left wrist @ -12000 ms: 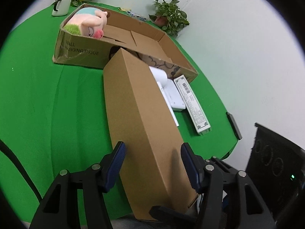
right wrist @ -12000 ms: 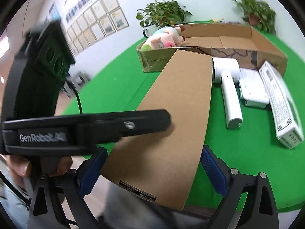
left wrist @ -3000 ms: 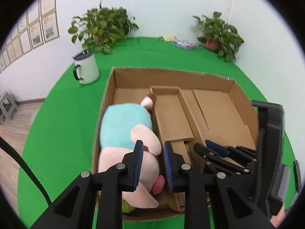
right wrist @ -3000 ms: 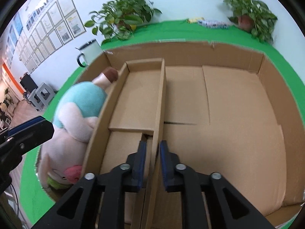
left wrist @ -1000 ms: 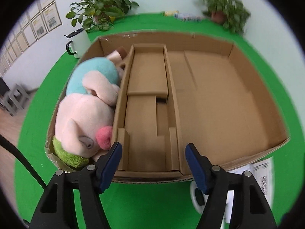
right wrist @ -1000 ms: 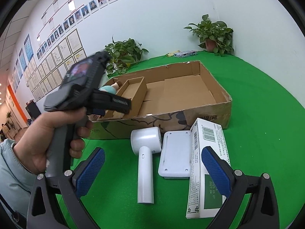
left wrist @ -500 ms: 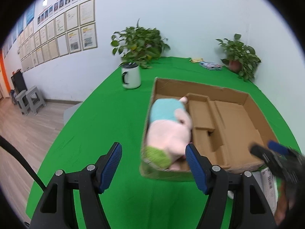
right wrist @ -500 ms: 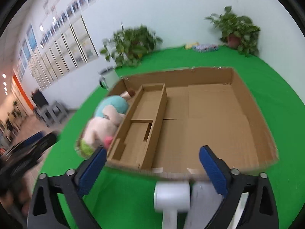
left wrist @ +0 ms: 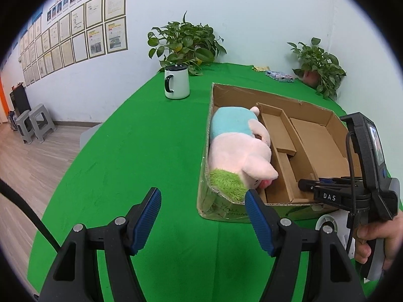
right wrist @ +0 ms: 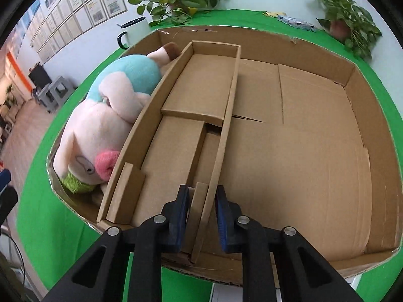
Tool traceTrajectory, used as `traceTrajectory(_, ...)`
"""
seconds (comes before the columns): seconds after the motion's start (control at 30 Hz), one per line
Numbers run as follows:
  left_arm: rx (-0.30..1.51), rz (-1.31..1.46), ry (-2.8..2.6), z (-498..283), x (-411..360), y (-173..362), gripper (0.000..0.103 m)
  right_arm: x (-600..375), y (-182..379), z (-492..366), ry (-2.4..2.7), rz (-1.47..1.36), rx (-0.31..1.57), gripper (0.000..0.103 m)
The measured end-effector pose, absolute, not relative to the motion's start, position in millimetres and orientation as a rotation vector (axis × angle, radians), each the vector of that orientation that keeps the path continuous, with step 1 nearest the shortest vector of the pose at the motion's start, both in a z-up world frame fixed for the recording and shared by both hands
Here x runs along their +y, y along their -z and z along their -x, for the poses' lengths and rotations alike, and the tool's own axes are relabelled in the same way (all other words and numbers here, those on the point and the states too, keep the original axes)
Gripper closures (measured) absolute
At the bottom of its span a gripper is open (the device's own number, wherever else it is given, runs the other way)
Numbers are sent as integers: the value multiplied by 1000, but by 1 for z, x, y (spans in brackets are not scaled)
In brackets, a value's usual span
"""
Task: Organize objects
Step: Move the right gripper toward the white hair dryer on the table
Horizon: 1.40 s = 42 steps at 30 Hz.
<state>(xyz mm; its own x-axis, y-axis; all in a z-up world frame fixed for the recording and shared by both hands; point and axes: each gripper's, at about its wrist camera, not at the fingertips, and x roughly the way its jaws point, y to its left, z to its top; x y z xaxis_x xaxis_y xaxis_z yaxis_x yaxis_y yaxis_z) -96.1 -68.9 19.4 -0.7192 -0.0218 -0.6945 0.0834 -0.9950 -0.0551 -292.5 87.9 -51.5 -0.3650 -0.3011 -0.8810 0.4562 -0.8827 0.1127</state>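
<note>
A large open cardboard box (left wrist: 252, 93) (right wrist: 252, 29) lies on the green table. A pink and blue plush pig (left wrist: 239, 151) (right wrist: 100, 115) fills the box's left side. Beside the pig lies a long inner cardboard tray (left wrist: 274, 125) (right wrist: 196, 88). My right gripper (right wrist: 201, 193) (left wrist: 302, 183) reaches down into the box's near end. Its jaws are closing, with the tray's right wall and a folded flap pinched between the pads. My left gripper (left wrist: 201, 193) hangs open over the cloth by the box's near left corner, with nothing in it.
A white handheld device (left wrist: 330, 222) lies in front of the box, under the hand with the right gripper. A white mug (left wrist: 176, 83) (right wrist: 136, 31) and potted plants (left wrist: 183, 42) stand at the back. The table's edge curves away on the left, with grey stools (left wrist: 32, 123) beyond.
My right gripper has swung from the items in front of the box to over the box, and its jaws have come together on the tray wall. My left gripper has pulled back and left.
</note>
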Motion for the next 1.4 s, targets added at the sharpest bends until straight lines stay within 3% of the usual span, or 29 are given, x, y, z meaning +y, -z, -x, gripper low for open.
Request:
traceTrajectory(0.23, 98, -1155, 2866, 99, -58, -18, 35, 81, 51, 293, 2253, -1389, 298, 83)
traceTrajectory(0.4, 90, -1135, 2884, 97, -48, -21, 34, 95, 47, 285, 2263, -1323, 267, 77)
traceTrajectory(0.43, 86, -1128, 2887, 96, -46, -21, 34, 98, 42, 282, 2284, -1297, 262, 66)
traceTrajectory(0.47, 78, -1119, 2890, 95, -44, -22, 34, 105, 30, 274, 2336, -1226, 243, 44)
traceTrajectory(0.53, 49, -1086, 2891, 93, -40, -23, 34, 118, 11, 259, 2402, -1103, 192, 15)
traceTrajectory(0.57, 27, -1066, 2890, 91, -37, -24, 34, 127, -1, 249, 2433, -1030, 164, 6)
traceTrajectory(0.63, -6, -1035, 2894, 88, -32, -26, 34, 146, -21, 223, 2467, -934, 140, 0)
traceTrajectory(0.83, -41, -931, 2972, 70, -9, -30, 23, 185, -29, 150, 2528, -826, 164, 1)
traceTrajectory(1.0, -123, -854, 3054, 57, 22, -28, 23, 208, -17, 100, 2700, -771, 226, 1)
traceTrajectory(1.13, -83, -824, 3097, 49, 37, -27, 23, 216, -2, 84, 2753, -812, 251, 1)
traceTrajectory(1.4, -91, -943, 3143, 46, 49, -13, 23, 216, 13, 73, 2591, -796, 192, 1)
